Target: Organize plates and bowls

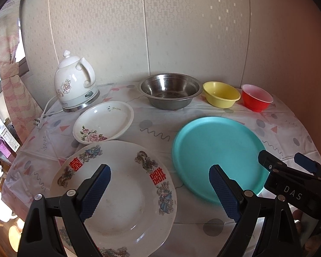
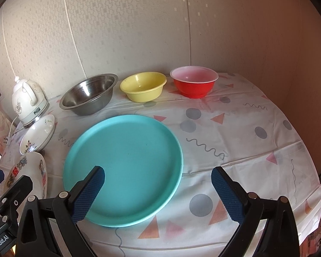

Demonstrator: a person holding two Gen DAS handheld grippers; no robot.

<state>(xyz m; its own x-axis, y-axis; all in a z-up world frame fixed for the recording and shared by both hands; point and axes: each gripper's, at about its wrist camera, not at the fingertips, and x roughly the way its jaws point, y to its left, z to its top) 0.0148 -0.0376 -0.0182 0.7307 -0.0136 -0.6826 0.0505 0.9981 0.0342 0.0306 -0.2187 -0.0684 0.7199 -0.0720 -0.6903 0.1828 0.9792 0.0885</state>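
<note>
L hand-held gripper spread over dragon plate | R hand-held gripper spread (teal plate edge)

the tablecloth is white with grey dots, pink triangles and grey squiggles. at its middle lies a plain turquoise plate. at nine o'clock a white plate carries red characters and blue-brown dragon figures on its rim; at ten o'clock a white dish shows pink roses. along twelve o'clock stand a silver steel bowl, a yellow bowl and a red bowl, pale pink inside. the kettle is white with flower outlines.
</note>
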